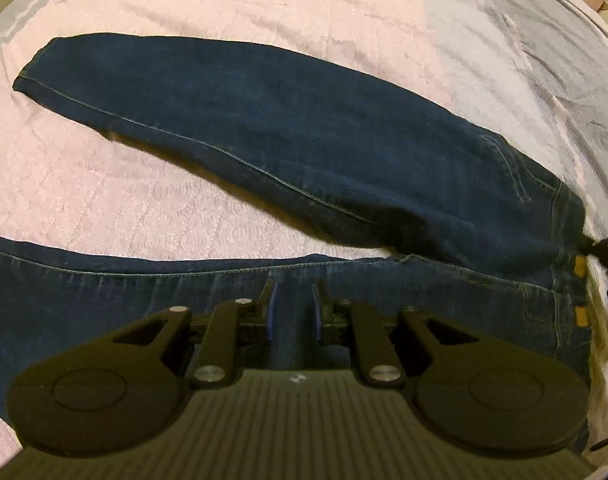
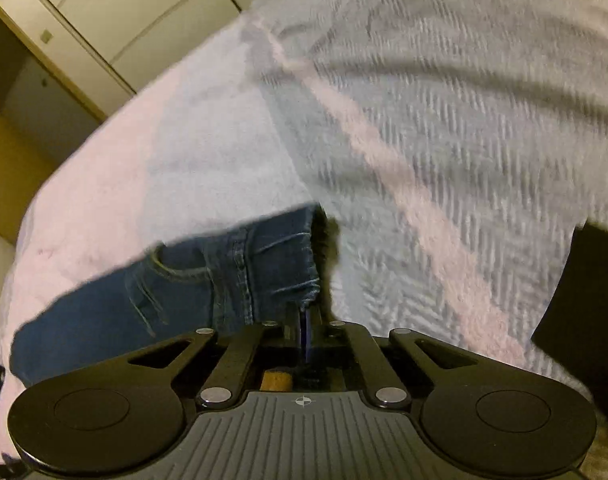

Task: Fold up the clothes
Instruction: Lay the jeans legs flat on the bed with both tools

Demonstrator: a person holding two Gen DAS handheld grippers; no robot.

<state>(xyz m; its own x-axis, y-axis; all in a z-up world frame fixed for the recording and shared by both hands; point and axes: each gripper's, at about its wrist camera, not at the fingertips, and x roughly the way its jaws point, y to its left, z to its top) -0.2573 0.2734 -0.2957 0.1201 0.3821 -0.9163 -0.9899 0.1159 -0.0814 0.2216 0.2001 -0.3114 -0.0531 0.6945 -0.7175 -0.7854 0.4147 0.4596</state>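
Right tongs (image 2: pixel 307 320) pinching jeans (image 2: pixel 231 264), left tongs (image 1: pixel 293 300) parted

No legible text, brand or number appears. Only a small crosshair mark (image 2: pixel 302 401) stands on the ribbed housing (image 2: pixel 304 440) behind the right tongs (image 2: pixel 306 330).

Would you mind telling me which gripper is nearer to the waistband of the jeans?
Right. The right gripper is shut on the waistband of the jeans. The left gripper is open over the near leg, away from the waistband.
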